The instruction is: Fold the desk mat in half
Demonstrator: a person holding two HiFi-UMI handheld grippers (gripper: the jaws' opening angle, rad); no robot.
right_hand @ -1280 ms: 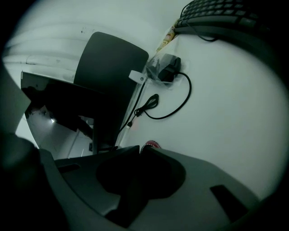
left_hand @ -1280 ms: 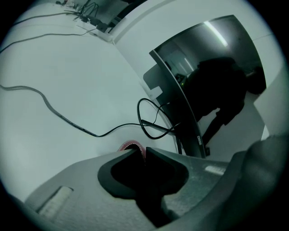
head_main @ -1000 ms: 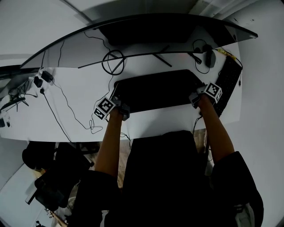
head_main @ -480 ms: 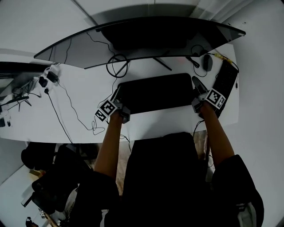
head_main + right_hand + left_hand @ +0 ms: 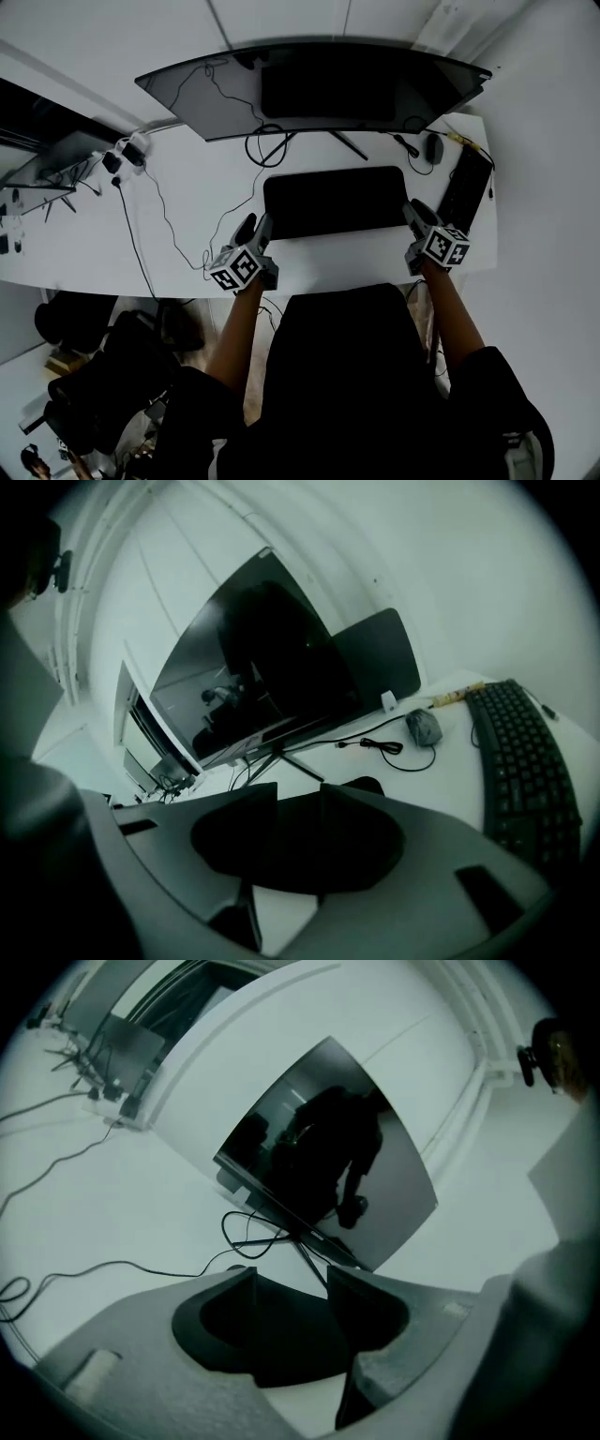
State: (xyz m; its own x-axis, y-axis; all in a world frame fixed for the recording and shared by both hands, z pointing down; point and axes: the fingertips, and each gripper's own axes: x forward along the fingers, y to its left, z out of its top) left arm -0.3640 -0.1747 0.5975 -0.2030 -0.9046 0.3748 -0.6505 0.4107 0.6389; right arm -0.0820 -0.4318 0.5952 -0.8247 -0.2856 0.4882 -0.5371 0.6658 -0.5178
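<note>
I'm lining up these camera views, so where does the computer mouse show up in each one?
Head view: the mouse, upper right, beside the keyboard's far end.
Left gripper view: not in it.
Right gripper view: right of centre, left of the keyboard.
Shared landmark: the curved monitor, in all three views.

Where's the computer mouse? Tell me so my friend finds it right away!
Find the big curved monitor on the white desk and look below its right end. The mouse is the small rounded grey lump, just past the far end of the keyboard, which is long, flat and black with keys.
</note>
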